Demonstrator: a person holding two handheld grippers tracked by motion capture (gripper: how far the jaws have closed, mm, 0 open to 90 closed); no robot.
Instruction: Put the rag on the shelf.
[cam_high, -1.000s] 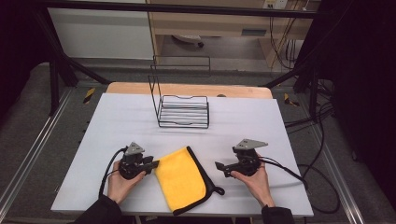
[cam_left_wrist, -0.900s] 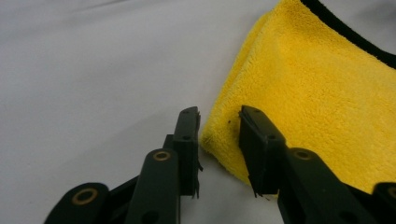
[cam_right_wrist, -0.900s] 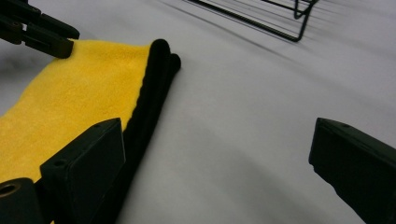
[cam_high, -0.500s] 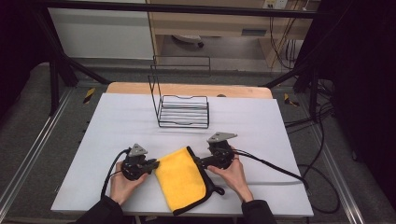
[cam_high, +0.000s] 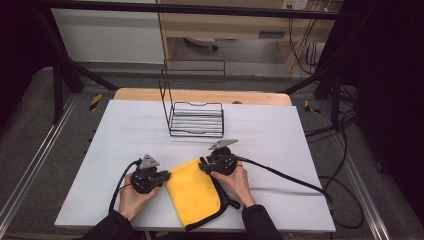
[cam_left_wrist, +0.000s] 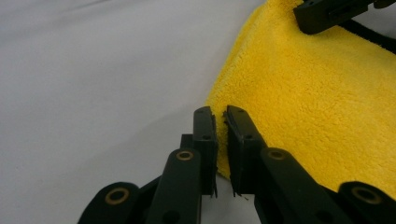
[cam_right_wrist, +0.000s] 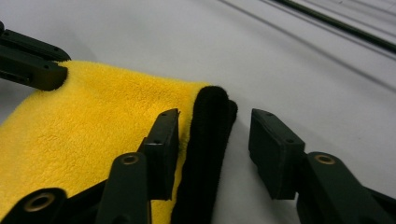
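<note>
Cloth (cam_high: 194, 192), yellow with black trim, lies flat at the desk's (cam_high: 300, 130) near edge. Left gripper (cam_high: 165, 176) has its fingers (cam_left_wrist: 205, 140) pinched tight on the cloth's left edge. Right gripper (cam_high: 202, 166) straddles the black-trimmed corner, fingers (cam_right_wrist: 161, 147) half open, just closing, not yet pressing. Wire rack (cam_high: 196, 119) stands well behind.

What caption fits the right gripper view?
Right gripper jaws closing around the yellow cloth's black edge, not yet pinching it.
</note>
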